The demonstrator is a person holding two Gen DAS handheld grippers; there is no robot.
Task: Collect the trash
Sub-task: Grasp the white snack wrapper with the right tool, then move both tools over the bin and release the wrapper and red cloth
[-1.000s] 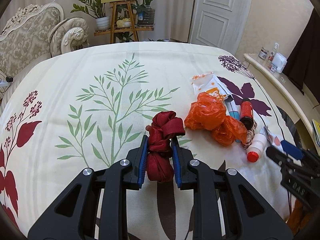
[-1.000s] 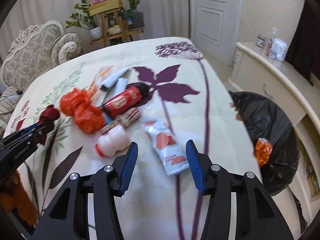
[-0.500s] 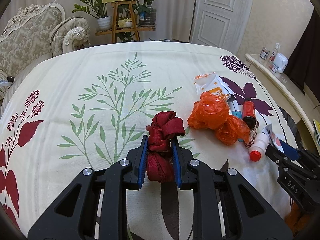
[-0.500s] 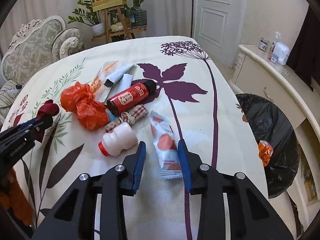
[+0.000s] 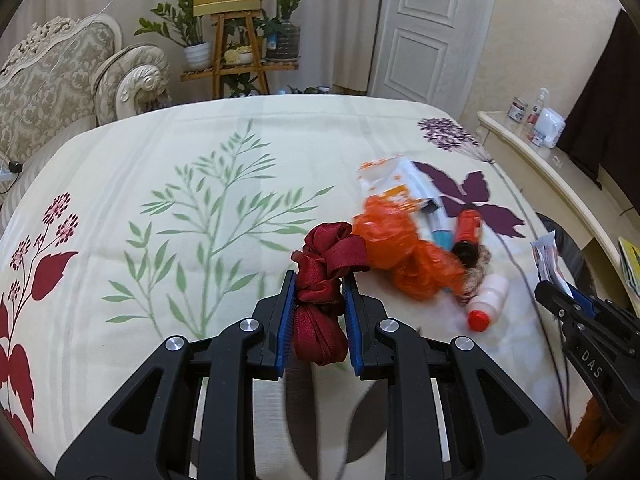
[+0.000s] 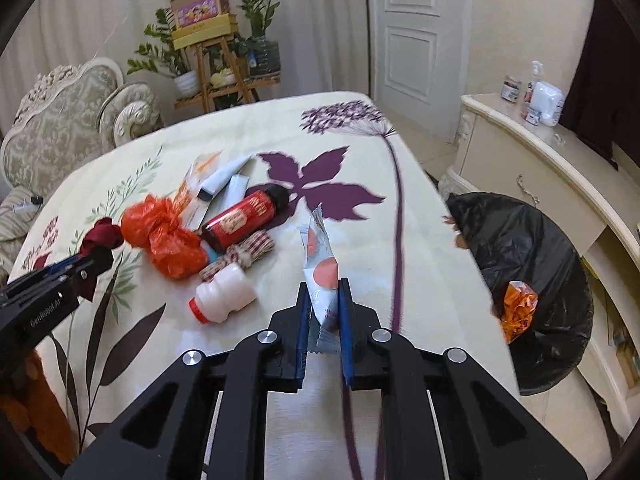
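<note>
Only the right wrist view shows the black trash bag (image 6: 532, 264), holding an orange wrapper (image 6: 519, 311). Right gripper (image 6: 325, 308) clamps a white snack packet (image 6: 320, 264), long axis pointing up and away. Left gripper (image 5: 319, 300) clamps a dark red ribbon (image 5: 326, 264) above the bedspread (image 5: 160, 160).

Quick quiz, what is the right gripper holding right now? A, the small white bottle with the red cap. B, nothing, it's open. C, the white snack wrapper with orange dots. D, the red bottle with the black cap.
C: in the right wrist view the right gripper is shut on the white snack wrapper, which stands up between its blue pads, off the bedspread.
</note>
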